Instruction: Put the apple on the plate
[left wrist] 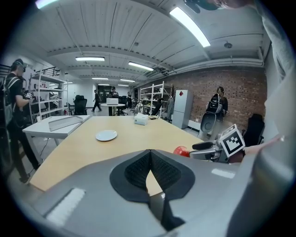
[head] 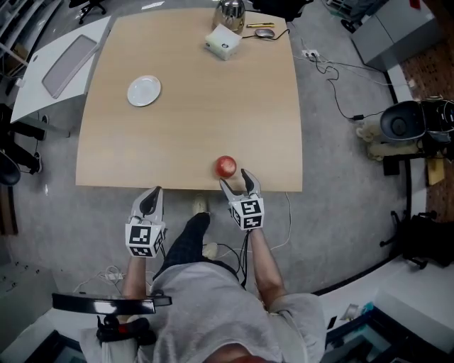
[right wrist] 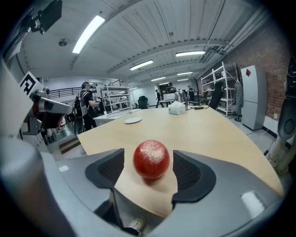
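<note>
A red apple (head: 225, 166) lies near the front edge of the wooden table (head: 191, 106). My right gripper (head: 236, 180) is open just behind it. In the right gripper view the apple (right wrist: 151, 159) sits between the two dark pads (right wrist: 107, 171) with a gap on each side. The small white plate (head: 144, 91) is at the far left of the table, also seen in the distance as the plate (right wrist: 133, 120). My left gripper (head: 151, 193) hangs just off the table's front edge, shut and empty; its pads (left wrist: 138, 169) meet. From there the apple (left wrist: 181, 151) shows to the right.
A white box (head: 223, 42), a metal kettle (head: 229, 13) and a mouse (head: 264, 32) stand at the table's far end. A grey side table (head: 67, 64) adjoins on the left. Cables (head: 333, 78) and a black chair (head: 408, 120) are on the floor to the right.
</note>
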A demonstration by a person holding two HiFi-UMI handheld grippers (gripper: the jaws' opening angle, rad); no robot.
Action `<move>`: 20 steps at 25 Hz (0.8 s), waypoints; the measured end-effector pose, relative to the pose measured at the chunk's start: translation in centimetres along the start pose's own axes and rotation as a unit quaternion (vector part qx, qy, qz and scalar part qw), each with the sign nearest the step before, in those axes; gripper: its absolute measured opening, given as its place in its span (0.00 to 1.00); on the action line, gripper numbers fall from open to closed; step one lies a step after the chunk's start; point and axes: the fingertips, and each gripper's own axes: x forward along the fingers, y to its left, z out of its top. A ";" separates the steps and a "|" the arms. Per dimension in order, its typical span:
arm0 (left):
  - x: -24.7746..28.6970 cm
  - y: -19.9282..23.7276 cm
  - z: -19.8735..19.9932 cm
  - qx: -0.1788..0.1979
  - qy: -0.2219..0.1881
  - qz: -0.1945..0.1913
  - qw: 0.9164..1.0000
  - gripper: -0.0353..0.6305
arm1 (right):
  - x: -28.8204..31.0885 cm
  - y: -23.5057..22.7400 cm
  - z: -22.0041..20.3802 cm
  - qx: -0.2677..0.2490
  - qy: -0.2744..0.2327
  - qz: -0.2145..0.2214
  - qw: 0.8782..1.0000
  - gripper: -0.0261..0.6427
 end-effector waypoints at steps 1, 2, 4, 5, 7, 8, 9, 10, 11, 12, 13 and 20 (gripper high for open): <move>0.2 0.1 0.0 -0.001 0.001 0.001 1.000 0.08 | 0.4 -0.1 -0.2 0.001 0.003 0.001 1.000 0.53; 0.3 0.3 -0.1 -0.001 0.003 0.001 1.000 0.08 | 0.7 -0.2 -0.3 0.003 0.005 0.001 1.000 0.55; 0.7 0.7 -0.2 -0.001 0.007 0.002 1.000 0.08 | 1.4 -0.3 -0.5 0.005 0.009 0.001 1.000 0.57; 1.0 1.0 -0.3 -0.002 0.008 0.002 1.000 0.08 | 1.9 -0.4 -0.6 0.006 0.011 0.002 1.000 0.58; 2.0 1.7 -0.5 -0.004 0.011 0.002 1.000 0.08 | 3.2 -0.7 -0.9 0.008 0.017 0.003 1.000 0.59; 2.4 2.1 -0.6 -0.005 0.012 0.003 1.000 0.08 | 3.8 -0.8 -1.1 0.009 0.020 0.004 1.000 0.59; 2.7 2.3 -0.6 -0.006 0.013 0.003 1.000 0.08 | 4.2 -0.9 -1.2 0.010 0.023 0.006 1.000 0.60; 2.8 2.5 -0.7 -0.007 0.013 0.003 1.000 0.08 | 4.4 -0.8 -1.2 0.011 0.024 0.008 1.000 0.60; 2.8 2.5 -0.7 -0.008 0.014 0.003 1.000 0.08 | 4.4 -0.8 -1.3 0.011 0.025 0.010 1.000 0.60; 2.7 2.4 -0.7 -0.009 0.014 0.004 1.000 0.08 | 4.4 -0.7 -1.3 0.011 0.026 0.012 1.000 0.60; 2.6 2.3 -0.7 -0.010 0.015 0.004 1.000 0.08 | 4.2 -0.7 -1.4 0.010 0.028 0.013 0.999 0.60; 3.3 2.6 -0.3 -0.013 0.016 0.003 1.000 0.08 | 4.9 -0.6 -2.0 0.005 0.044 0.018 0.999 0.59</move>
